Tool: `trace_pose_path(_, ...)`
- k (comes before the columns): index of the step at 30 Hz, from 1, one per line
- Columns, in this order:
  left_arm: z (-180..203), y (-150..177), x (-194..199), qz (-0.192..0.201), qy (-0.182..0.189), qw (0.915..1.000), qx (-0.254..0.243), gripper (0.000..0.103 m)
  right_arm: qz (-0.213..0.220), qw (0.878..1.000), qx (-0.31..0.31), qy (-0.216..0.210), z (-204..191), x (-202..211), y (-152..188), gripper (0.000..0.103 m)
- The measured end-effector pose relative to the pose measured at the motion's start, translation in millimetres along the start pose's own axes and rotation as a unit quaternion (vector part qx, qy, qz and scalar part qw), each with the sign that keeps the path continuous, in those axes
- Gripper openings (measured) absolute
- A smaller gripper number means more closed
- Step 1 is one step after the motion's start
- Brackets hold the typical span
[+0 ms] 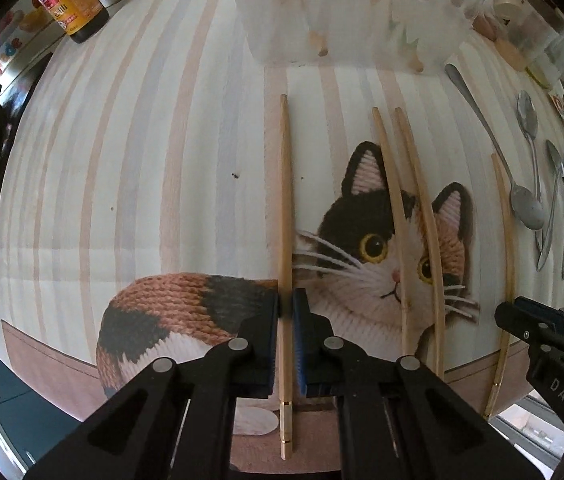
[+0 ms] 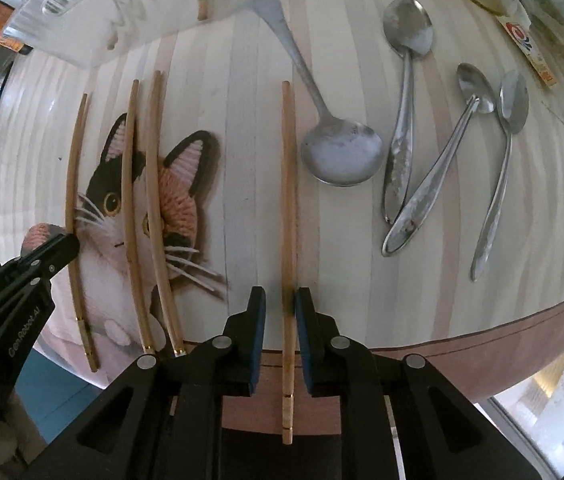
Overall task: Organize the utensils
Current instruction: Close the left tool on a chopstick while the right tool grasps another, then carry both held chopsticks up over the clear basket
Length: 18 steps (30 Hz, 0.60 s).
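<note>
the left gripper (image 1: 286, 312) is closing its blue pads on a wooden chopstick (image 1: 285, 208), which is lying straight along the striped mat (image 1: 141, 168) at the edge of the cat picture (image 1: 378, 240). the pads are pressing on the stick from both sides, just above its brass-tipped end.

the right gripper (image 2: 280, 308) is straddling another chopstick (image 2: 288, 200), out towards the spoons. its fingers are sitting a little apart with slim gaps either side of the stick, so it is not squeezing it.

between those two sticks, two more chopsticks (image 1: 406, 216) are lying side by side across the cat's face.

to the right of the right gripper's stick, a big round spoon (image 2: 342, 152) is resting bowl towards the table edge, its handle running up under a clear plastic box (image 2: 129, 12). further right, three slimmer spoons (image 2: 442, 152) are lying with handles overlapping.

a dark sauce bottle (image 1: 77, 4) is standing at the far left corner of the mat.
</note>
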State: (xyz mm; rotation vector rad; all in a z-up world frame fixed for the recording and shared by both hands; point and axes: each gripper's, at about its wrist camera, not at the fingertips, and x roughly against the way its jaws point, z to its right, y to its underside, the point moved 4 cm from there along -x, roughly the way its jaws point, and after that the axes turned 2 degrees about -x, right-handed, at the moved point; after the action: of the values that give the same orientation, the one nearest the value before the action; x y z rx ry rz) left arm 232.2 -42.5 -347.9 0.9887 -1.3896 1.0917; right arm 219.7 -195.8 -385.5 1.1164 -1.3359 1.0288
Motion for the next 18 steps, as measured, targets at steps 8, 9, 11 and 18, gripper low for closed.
trace_pose_path(8, -6.7, -4.2, 1.9, 0.000, -0.001, 1.0000, 0.010, 0.005, 0.008, 0.999, 0.026, 0.030, -19.6, 0.2, 5.3, 0.014)
trace_pose_path(9, -7.7, -3.8, 2.5, 0.000, -0.002, 1.0000, 0.009, 0.005, 0.011, 0.999, 0.025, 0.033, -18.9, 1.2, 5.9, 0.011)
trace_pose_path(11, -10.1, -0.1, 5.0, -0.003, 0.000, 0.9999, 0.012, 0.005, 0.019, 0.999, 0.012, 0.030, -20.0, 0.2, 7.6, 0.007)
trace_pose_path(18, -24.9, 1.9, 54.1, 0.037, -0.005, 0.9991, 0.020, 0.005, 0.032, 0.999, -0.030, -0.021, -8.5, 18.9, 20.0, 0.007)
